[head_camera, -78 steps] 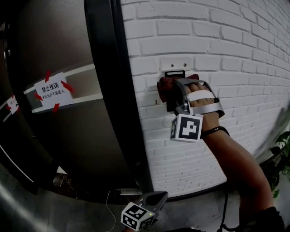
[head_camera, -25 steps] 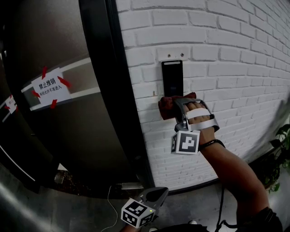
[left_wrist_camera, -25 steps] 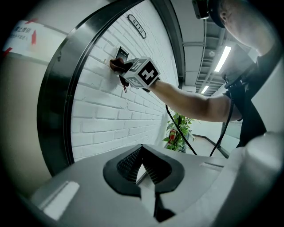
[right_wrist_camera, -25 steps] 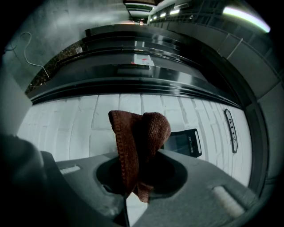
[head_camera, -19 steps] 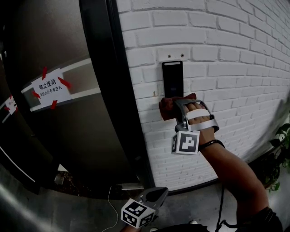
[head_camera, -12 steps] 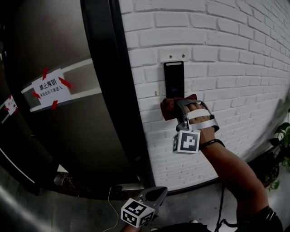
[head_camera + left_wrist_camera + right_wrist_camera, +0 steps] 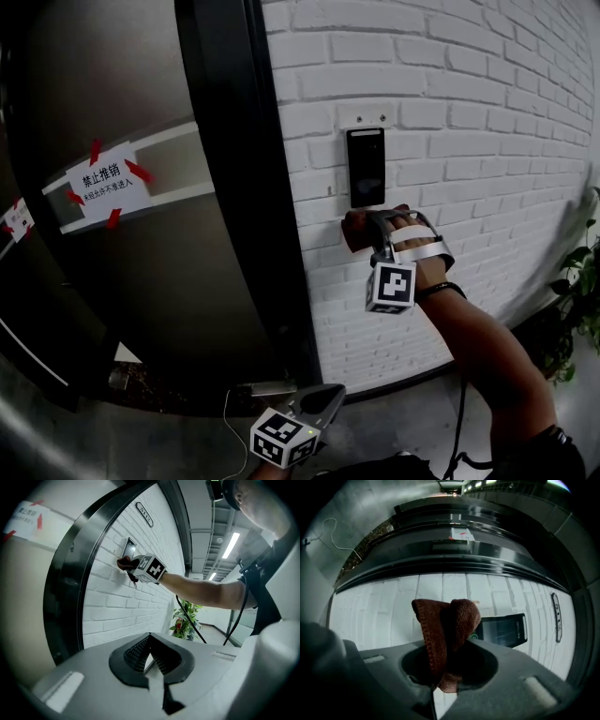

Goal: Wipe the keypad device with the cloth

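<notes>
The black keypad device [image 7: 366,167] hangs on the white brick wall [image 7: 487,141]. Just below its lower edge, my right gripper [image 7: 364,231] is shut on a folded reddish-brown cloth [image 7: 354,228]. In the right gripper view the cloth [image 7: 447,627] sticks up from between the jaws, and the keypad [image 7: 502,630] lies just to its right, its screen uncovered. My left gripper [image 7: 319,405] hangs low near the floor, away from the wall. Its jaws [image 7: 150,656] are shut and hold nothing. From the left gripper view I see the keypad [image 7: 129,549] with the cloth [image 7: 124,563] beneath it.
A dark metal door [image 7: 141,281] with a taped paper notice [image 7: 109,183] stands to the left of the black door frame [image 7: 239,187]. A thin cable [image 7: 230,422] lies on the floor. A green plant [image 7: 577,300] grows at the far right.
About three seconds ago the cloth covered the keypad; it has since slid down and off it. Over the last second the right gripper has stayed just below the keypad. The left gripper has not moved.
</notes>
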Motion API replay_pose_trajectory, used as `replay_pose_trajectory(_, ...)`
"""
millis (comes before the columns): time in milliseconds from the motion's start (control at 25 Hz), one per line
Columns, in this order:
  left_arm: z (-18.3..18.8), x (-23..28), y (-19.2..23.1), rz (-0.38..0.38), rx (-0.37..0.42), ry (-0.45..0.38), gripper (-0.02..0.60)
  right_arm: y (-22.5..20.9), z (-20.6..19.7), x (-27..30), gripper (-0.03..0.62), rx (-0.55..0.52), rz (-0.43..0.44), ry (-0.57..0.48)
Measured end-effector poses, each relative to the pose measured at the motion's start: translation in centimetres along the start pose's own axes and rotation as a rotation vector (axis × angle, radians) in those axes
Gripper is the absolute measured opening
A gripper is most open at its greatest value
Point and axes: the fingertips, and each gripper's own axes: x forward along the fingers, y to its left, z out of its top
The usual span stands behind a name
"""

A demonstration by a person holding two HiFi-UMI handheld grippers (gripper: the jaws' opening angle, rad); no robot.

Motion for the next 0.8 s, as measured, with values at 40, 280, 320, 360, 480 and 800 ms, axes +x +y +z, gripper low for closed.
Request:
replay_pose_trajectory(40,-0.1,-0.3,-0.1,-0.005,-0.002,0.002,0.017,0.5,-0.1,-0.2,0.051,0.008,0.022,0.006)
replay_pose_trajectory(280,-1.3,-1.5,-0.7,-0.042,-0.003,0.028,0.017,4.8,-1.4,-3.1,0.051,0.080,0.152,0.054)
replay_pose_trajectory(320,-1.6,-1.6,-0.8,-0.044,-0.001,0.036,0.017,5.8,-1.6,-3.9,0.051,0.100,0.183,0.057)
replay_pose_trajectory(360,-1.8,-1.7,-0.9,-0.042,0.002,0.042,0.017,6.6,-1.7,-4.7,0.051,0.131,0.208,0.053)
replay_pose_trajectory(480,-2.2,-2.1,-1.5,-0.022,0.003,0.044,0.017,8.8,-1.1,-7.8,0.051,0.311,0.317,-0.003)
replay_pose_trajectory(800,-2.8,-2.4,-4.8,0.116,-0.033,-0.019,0.017,17.0,-2.2,-20.1,0.051,1.134,0.775,-0.257)
